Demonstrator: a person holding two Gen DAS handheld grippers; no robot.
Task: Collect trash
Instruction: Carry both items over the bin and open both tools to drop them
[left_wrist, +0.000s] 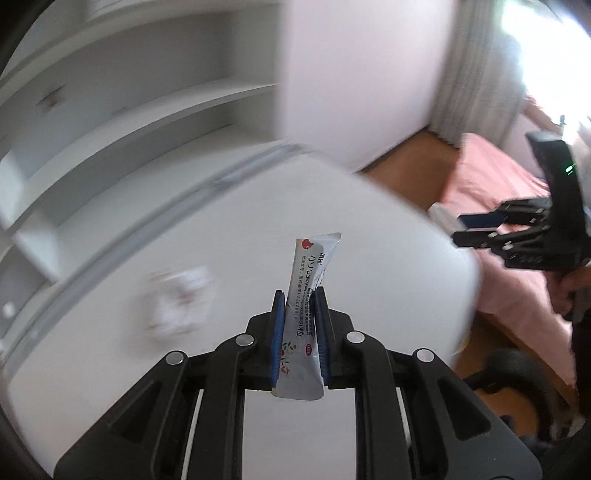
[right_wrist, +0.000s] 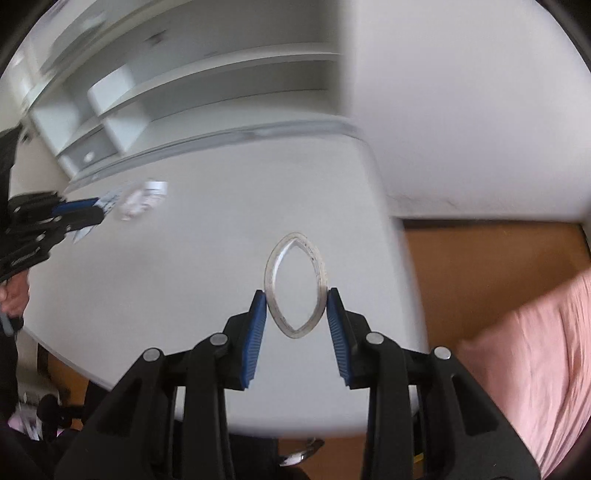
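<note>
My left gripper (left_wrist: 299, 291) is shut on a white stick sachet (left_wrist: 314, 266) with printed text and a red fruit picture. The sachet stands up between the blue pads above the white table (left_wrist: 110, 369). My right gripper (right_wrist: 296, 291) is shut on a translucent ring (right_wrist: 271, 273), which is squeezed into an eye shape over the table (right_wrist: 184, 277) near its right edge. Blurred, crumpled white litter (left_wrist: 181, 299) lies on the table to the left. In the right wrist view this litter (right_wrist: 142, 199) is beside the left gripper (right_wrist: 94, 212). The right gripper (left_wrist: 465, 227) shows at the far right, off the table's edge.
White shelves (right_wrist: 221, 81) run behind the table, and a white wall block (left_wrist: 351, 74) stands at its far right corner. A bed with a pink cover (left_wrist: 491, 206) lies to the right over the wooden floor (right_wrist: 480, 266). A black chair (left_wrist: 517, 373) sits below the table's edge.
</note>
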